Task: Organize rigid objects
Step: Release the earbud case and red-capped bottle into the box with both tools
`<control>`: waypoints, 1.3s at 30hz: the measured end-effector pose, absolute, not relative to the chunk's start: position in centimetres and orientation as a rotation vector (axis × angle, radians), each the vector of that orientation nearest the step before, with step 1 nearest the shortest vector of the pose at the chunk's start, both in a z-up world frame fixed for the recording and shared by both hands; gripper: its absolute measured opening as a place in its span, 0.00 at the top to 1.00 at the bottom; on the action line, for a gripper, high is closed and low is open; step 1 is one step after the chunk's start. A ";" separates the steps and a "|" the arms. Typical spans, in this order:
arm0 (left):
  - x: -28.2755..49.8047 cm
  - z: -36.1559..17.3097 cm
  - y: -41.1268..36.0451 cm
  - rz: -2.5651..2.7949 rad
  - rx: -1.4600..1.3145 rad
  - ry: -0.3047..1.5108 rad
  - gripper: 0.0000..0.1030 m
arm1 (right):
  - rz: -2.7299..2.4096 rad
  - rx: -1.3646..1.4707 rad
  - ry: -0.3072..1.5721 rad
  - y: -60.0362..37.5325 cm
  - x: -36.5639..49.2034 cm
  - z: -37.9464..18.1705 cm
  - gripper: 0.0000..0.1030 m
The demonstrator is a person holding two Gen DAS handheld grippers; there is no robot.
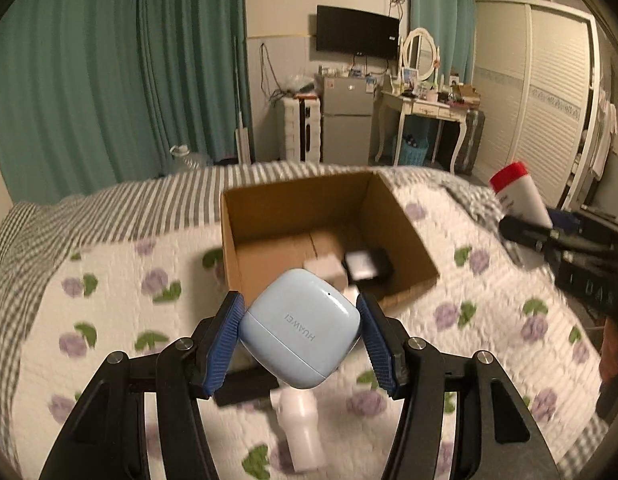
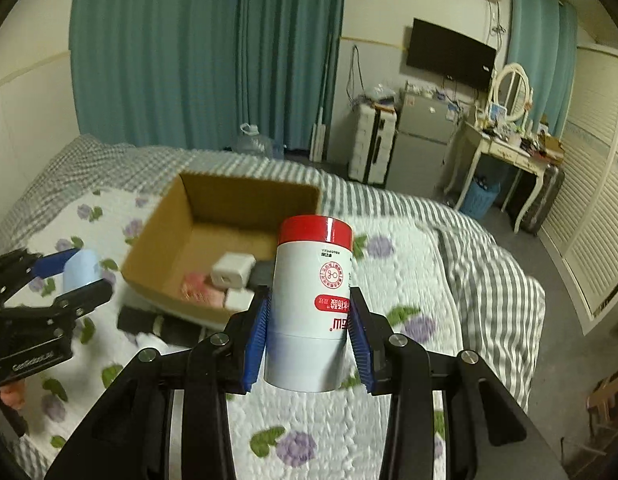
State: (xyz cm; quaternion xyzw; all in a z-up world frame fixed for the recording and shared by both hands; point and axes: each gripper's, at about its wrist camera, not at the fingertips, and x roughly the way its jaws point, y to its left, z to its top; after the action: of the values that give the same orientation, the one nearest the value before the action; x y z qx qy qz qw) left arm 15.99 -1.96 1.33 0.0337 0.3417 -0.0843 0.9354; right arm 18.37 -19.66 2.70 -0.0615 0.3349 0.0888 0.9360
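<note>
- Floral bed quilt (image 2: pixel 397 280): carries open cardboard box (image 1: pixel 405 224), collecting items
- Left claw (image 1: pixel 301 336): clamped on blue earbud case (image 1: pixel 299 334), box-bound
- Right claw (image 2: pixel 309 336): gripping red-capped bottle (image 2: pixel 311 304) likewise

Between my left gripper's (image 1: pixel 301 334) ribbed blue rubber-like pads sits a smooth, satin pale-blue plastic earbud case (image 1: pixel 299 330). Between my right gripper's (image 2: pixel 309 334) matching pads I see a white bottle (image 2: pixel 311 308) with a glossy red cap and a smooth printed label. Ahead of both jaws: a matt brown corrugated cardboard box (image 1: pixel 265 216). Beneath them: a quilted, puckered cloth bedspread (image 2: pixel 405 280), matt, floral-printed.
</note>
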 end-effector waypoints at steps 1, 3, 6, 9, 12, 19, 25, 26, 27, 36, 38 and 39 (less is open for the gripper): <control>16.4 1.6 -2.0 -0.173 0.069 0.695 0.43 | 0.190 -0.124 0.679 -19.3 18.7 3.0 0.64; 18.0 2.1 -2.2 -0.166 0.076 0.681 0.43 | 0.205 -0.121 0.668 -18.6 19.5 3.4 0.64; 20.7 2.6 -2.3 -0.169 0.064 0.679 0.43 | 0.230 -0.109 0.662 -17.6 21.2 3.6 0.64; 23.7 2.2 -2.6 -0.155 0.073 0.684 0.43 | 0.247 -0.103 0.647 -16.6 23.5 3.6 0.64; 26.6 1.0 -2.9 -0.147 0.089 0.696 0.43 | 0.260 -0.082 0.626 -15.8 26.3 3.7 0.64; 31.7 -3.0 -3.3 -0.147 0.071 0.733 0.43 | 0.279 -0.078 0.592 -14.5 31.3 2.2 0.64; 32.7 -5.0 -3.9 -0.133 0.097 0.770 0.41 | 0.286 -0.079 0.656 -14.8 33.3 -1.5 0.64; 32.8 -5.2 -3.9 -0.126 0.095 0.782 0.40 | 0.286 -0.083 0.661 -14.8 33.5 -1.8 0.64; 32.8 -5.3 -3.8 -0.109 0.094 0.791 0.40 | 0.287 -0.082 0.667 -14.9 33.6 -2.0 0.64; 31.2 -2.6 -2.2 -0.077 0.051 0.754 0.37 | 0.275 -0.071 0.686 -15.5 34.0 -2.8 0.64; 30.4 -2.2 -1.8 -0.078 0.049 0.746 0.37 | 0.273 -0.076 0.696 -15.4 34.7 -3.2 0.64; 30.2 -2.1 -1.7 -0.079 0.051 0.748 0.36 | 0.272 -0.079 0.703 -15.1 35.1 -3.4 0.64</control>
State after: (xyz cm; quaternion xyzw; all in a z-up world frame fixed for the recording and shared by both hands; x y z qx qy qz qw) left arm 30.16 -1.73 -2.09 0.0247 0.3654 -0.0385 0.9297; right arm 35.06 -15.12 -3.44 -0.0385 0.3430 0.1326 0.9291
